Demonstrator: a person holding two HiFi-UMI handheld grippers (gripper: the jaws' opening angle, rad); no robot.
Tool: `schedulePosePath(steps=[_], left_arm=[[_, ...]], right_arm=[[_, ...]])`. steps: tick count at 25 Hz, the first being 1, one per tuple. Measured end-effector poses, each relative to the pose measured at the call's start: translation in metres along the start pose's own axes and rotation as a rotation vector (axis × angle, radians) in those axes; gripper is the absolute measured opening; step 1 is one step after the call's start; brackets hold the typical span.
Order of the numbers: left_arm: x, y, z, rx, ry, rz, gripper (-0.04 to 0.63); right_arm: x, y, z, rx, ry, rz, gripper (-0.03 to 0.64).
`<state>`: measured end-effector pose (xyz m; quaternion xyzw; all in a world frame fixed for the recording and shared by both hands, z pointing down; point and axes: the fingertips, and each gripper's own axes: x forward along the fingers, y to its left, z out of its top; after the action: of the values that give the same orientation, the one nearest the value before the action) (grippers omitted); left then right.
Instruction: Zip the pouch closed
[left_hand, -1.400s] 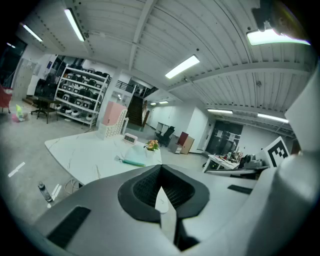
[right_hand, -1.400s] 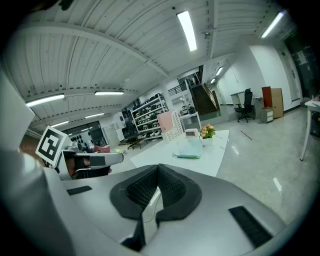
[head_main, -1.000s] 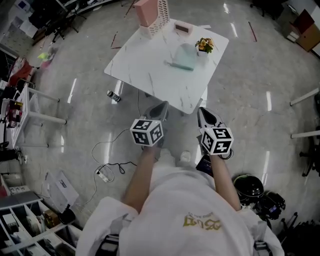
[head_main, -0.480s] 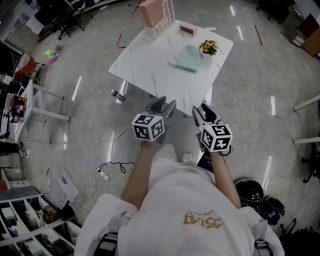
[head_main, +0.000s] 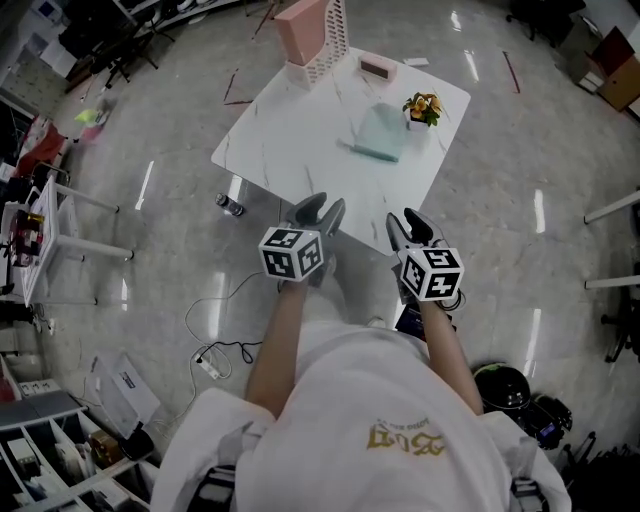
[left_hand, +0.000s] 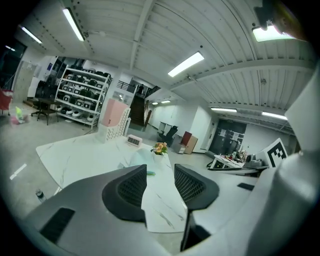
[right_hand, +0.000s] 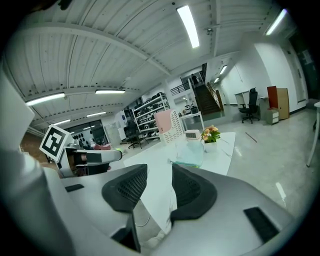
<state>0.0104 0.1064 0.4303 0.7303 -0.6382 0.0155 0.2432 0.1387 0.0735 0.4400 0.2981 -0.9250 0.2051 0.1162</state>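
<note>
A mint-green pouch (head_main: 380, 135) lies flat on the white marble table (head_main: 290, 140), towards its far right side, beside a small pot of flowers (head_main: 422, 108). My left gripper (head_main: 318, 212) and right gripper (head_main: 408, 228) hover side by side just short of the table's near corner, well away from the pouch. The jaws of both stand apart and are closing a little, with nothing between them. The left gripper view shows the left gripper (left_hand: 160, 172) aimed at the pouch (left_hand: 139, 159). Past the right gripper (right_hand: 160, 180) in the right gripper view, the pouch (right_hand: 190, 155) lies ahead.
A pink perforated rack (head_main: 312, 35) and a small clock (head_main: 376, 69) stand at the table's far edge. On the floor lie a can (head_main: 229, 204), cables with a power strip (head_main: 215, 350) and a black helmet (head_main: 498, 380). Shelving stands at the left.
Both grippers' jaws have gone from shut to apart. Both hands have moved forward, closer to the table's near corner.
</note>
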Motion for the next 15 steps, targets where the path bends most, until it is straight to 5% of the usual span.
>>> schedulePosePath(steps=[9,15], left_arm=[[0.074,0.09,0.045,-0.021,0.052,-0.129,0.181],[0.119,0.134,0.046,0.05,0.175,-0.228,0.179]], right_arm=[[0.102,-0.023,0.013,0.042,0.055,-0.165,0.147],[0.162,-0.028,0.012,0.094,0.09,-0.241,0.149]])
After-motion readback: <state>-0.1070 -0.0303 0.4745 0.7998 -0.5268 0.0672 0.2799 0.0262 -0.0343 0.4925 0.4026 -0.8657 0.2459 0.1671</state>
